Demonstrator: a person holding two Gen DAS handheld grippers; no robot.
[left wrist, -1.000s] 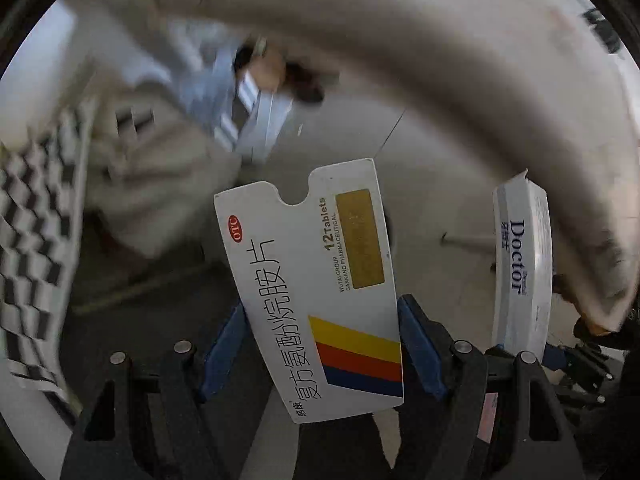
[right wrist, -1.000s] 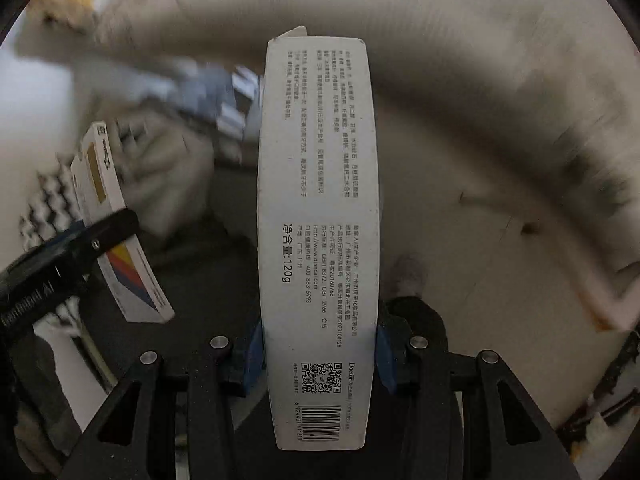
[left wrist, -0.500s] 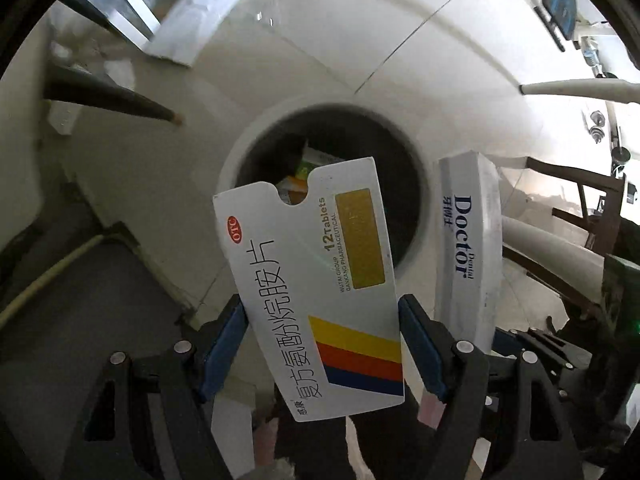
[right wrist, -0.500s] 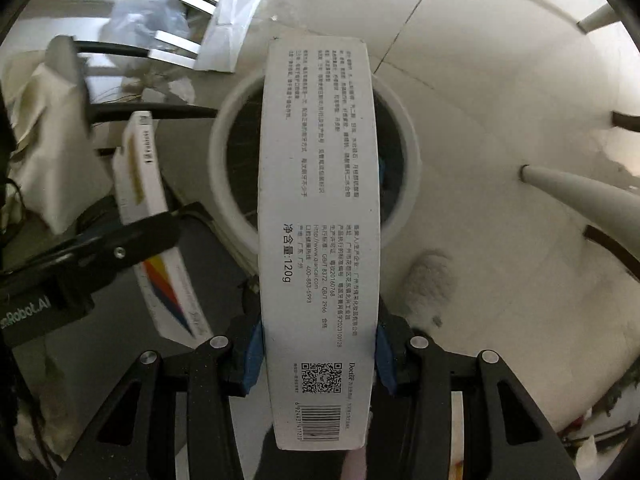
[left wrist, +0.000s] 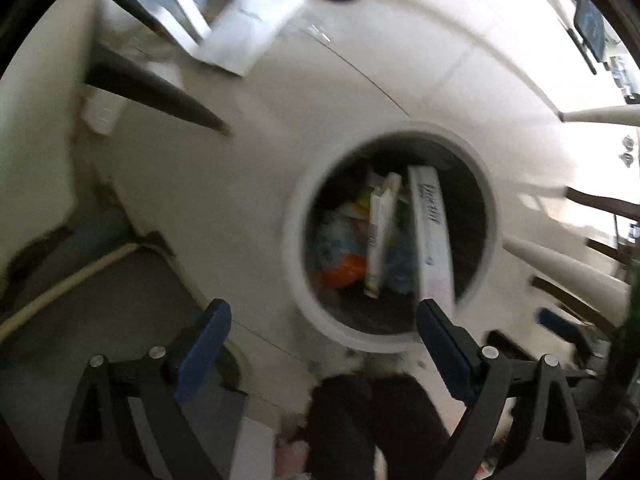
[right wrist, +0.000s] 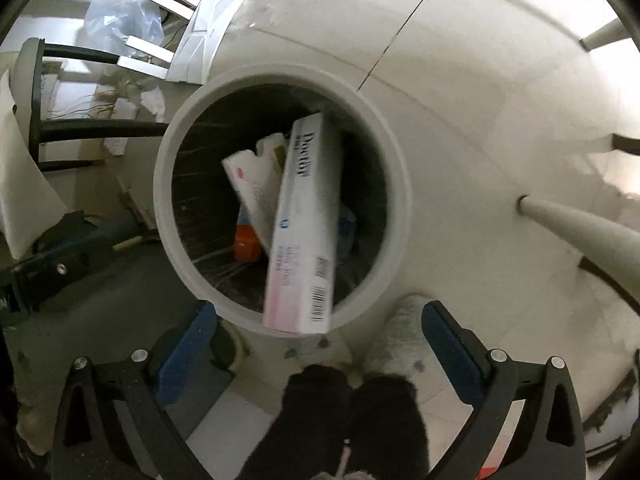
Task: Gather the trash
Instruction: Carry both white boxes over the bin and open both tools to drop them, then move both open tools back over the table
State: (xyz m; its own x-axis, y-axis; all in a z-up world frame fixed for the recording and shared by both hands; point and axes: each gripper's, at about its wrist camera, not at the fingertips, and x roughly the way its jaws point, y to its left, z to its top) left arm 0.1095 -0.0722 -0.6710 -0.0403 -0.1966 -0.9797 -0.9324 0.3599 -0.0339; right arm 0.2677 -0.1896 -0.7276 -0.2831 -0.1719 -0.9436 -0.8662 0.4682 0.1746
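A round white-rimmed trash bin (left wrist: pixel 296 272) stands on the pale floor right below both grippers. My left gripper (left wrist: pixel 322 316) hangs over its near rim, jaws opening wide, nothing between the blue pads. Inside the bin a white tablet box (left wrist: pixel 380 236) stands on edge beside a long white "Doctor" toothpaste box (left wrist: pixel 432 240), on top of orange and blue wrappers. In the right wrist view the toothpaste box (right wrist: pixel 308 220) leans over the bin's near rim (right wrist: pixel 164 200), with the tablet box (right wrist: pixel 256 192) behind it. My right gripper (right wrist: pixel 318 320) is opening, empty, just short of that box.
Dark chair legs (right wrist: pixel 100 128), a clear plastic bag (right wrist: pixel 120 12) and white folded card (right wrist: pixel 204 40) lie beyond the bin to the left. Pale table legs (right wrist: pixel 580 228) slant in on the right. A person's dark fuzzy footwear (right wrist: pixel 348 420) is just behind the grippers.
Both grippers let go of their boxes and spread wide. The tablet box and the toothpaste box dropped into the bin. Earlier both hands came down over the bin.
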